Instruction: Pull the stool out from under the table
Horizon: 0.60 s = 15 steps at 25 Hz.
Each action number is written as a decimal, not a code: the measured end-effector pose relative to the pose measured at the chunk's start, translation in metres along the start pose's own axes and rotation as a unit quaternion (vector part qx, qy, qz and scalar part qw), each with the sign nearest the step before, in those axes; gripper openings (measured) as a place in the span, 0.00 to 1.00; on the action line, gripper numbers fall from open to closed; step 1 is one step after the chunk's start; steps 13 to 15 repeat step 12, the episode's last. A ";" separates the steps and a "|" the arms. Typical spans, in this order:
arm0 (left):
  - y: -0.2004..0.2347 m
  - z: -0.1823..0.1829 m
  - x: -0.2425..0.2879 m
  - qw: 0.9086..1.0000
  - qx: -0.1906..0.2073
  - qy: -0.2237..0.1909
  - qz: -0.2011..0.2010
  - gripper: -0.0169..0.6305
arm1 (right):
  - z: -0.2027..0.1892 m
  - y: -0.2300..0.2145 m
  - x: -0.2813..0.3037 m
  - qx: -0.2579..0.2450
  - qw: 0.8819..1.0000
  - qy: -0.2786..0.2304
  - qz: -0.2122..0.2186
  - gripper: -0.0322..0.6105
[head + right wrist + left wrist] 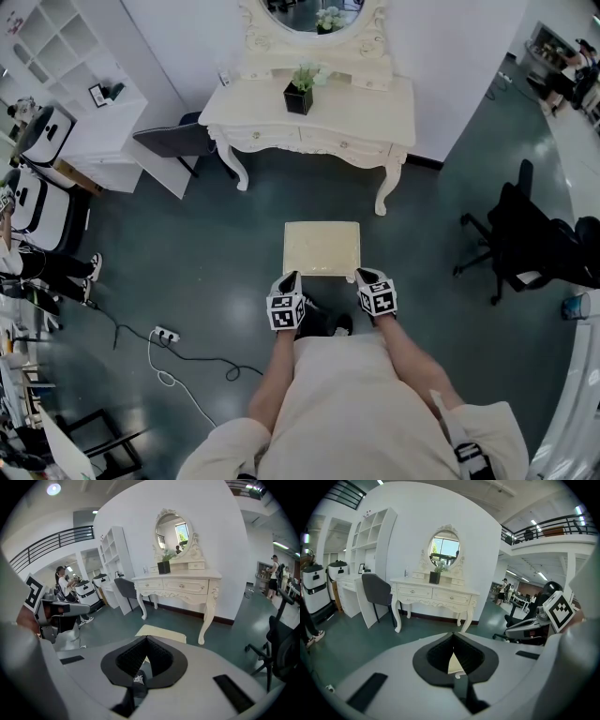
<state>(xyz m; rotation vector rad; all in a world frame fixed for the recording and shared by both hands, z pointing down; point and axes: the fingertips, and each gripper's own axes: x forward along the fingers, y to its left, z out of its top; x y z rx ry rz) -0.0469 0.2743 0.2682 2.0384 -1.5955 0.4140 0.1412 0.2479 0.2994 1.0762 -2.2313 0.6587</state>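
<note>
The cream stool [322, 248] stands on the dark floor, out in front of the white dressing table [314, 127] and apart from it. My left gripper [292, 279] is at the stool's near left corner and my right gripper [362, 276] at its near right corner, both with the jaws shut. In the left gripper view the left gripper [452, 634] shows only a sliver of the cream stool [454, 663] through the slit between its pads. In the right gripper view the stool [161, 632] lies just past the right gripper [146, 638]. Nothing is seen pinched.
A grey chair [178, 141] and white shelves [75, 84] stand left of the table. A black office chair [539, 239] is at the right. A power strip with cable [167, 335] lies on the floor at the left. A potted plant [301, 89] sits on the table.
</note>
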 end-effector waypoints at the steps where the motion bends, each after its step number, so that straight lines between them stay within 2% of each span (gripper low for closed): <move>1: 0.000 0.000 -0.001 1.000 0.000 0.000 0.000 0.05 | -0.001 0.000 0.000 0.000 1.000 0.001 0.000 0.12; 15: 0.000 -0.002 -0.004 1.000 0.001 0.002 0.002 0.05 | -0.002 0.002 -0.003 0.001 1.000 0.001 -0.001 0.12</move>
